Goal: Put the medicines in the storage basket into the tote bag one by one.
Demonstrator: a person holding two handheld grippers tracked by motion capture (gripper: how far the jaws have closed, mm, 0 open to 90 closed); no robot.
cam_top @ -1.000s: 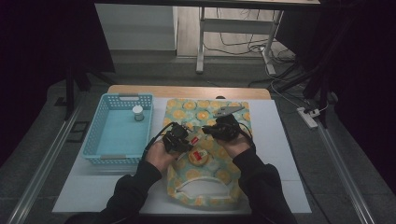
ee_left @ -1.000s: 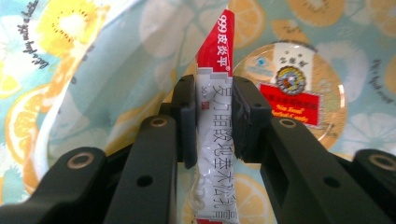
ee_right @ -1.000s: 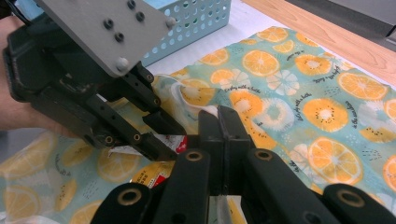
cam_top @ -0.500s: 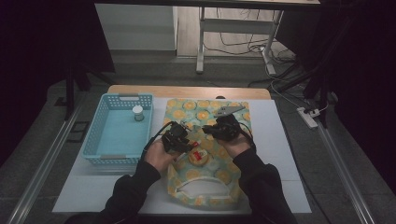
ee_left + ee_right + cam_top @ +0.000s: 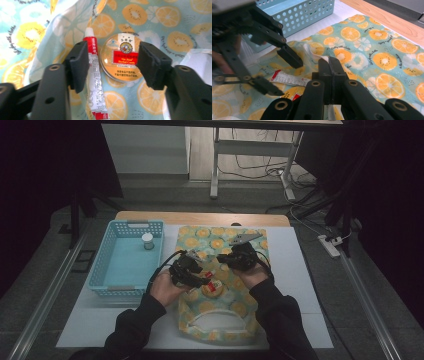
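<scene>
Left gripper (image 5: 112,62) with jaws just opening, parted and gripping nothing, above round tin (image 5: 123,57) and red-white tube (image 5: 93,72) lying side by side on fruit-print bag (image 5: 220,290) mid-worktop, right gripper (image 5: 329,65) clamped on bag fabric, blue basket (image 5: 125,265) toward left edge.

Dim room, table lit, pics soft

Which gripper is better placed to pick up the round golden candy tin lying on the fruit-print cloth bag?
The left gripper: its open jaws have just been opening and bracket the round golden candy tin. The right gripper is shut, pinching the fruit-print cloth bag.
</scene>
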